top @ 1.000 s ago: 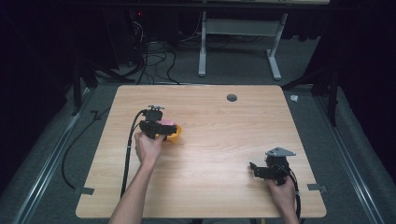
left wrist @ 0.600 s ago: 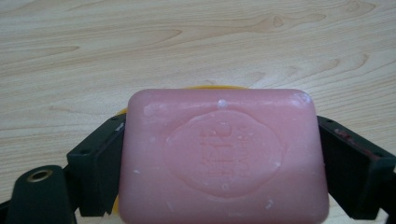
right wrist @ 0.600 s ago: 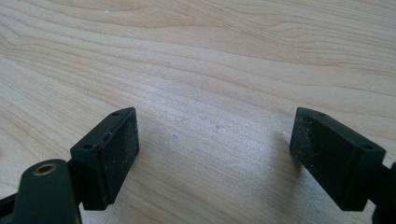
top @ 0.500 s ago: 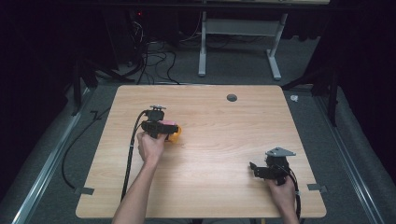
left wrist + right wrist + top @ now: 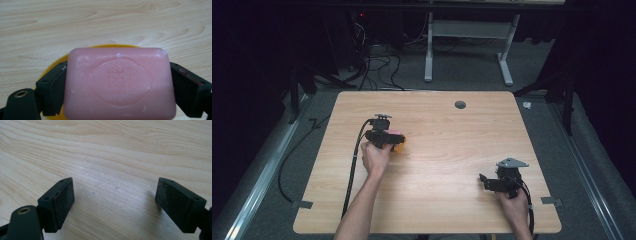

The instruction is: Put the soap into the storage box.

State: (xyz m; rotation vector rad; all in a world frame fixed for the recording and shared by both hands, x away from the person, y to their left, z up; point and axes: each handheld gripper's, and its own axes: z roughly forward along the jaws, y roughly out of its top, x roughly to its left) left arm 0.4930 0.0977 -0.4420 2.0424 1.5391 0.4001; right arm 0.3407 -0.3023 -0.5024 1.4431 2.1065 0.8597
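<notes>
In the left gripper view a pink rectangular bar of soap (image 5: 119, 85) with an oval stamped emblem on its face takes up the middle and lower part of the frame. The left gripper (image 5: 119, 86) has its two black jaws pressed against the bar's short ends, one at the lower left and one at the right edge, so it is closed on the soap and gripping it. Behind and beneath the bar a curved rim of a yellow round dish (image 5: 53, 66) peeks out at the upper edge and lower left of the soap (whether the bar rests on the dish or is held just above it cannot be told). Pale wood-grain tabletop (image 5: 105, 22) runs across the upper half of that frame.

In the high view the left gripper (image 5: 384, 137) sits left of centre on the light wooden table (image 5: 447, 150), with the yellow dish (image 5: 399, 145) showing as an orange-yellow patch just at its right side and a sliver of pink soap (image 5: 395, 133) above it. A black cable (image 5: 353, 165) trails from it toward the lower left.

The right gripper (image 5: 492, 181) lies in the lower right of the high view, well apart from the soap. In the right gripper view its jaws stand wide apart at the lower left and lower right, with only bare wood (image 5: 112, 170) between them; the right gripper (image 5: 115, 202) holds nothing.
</notes>
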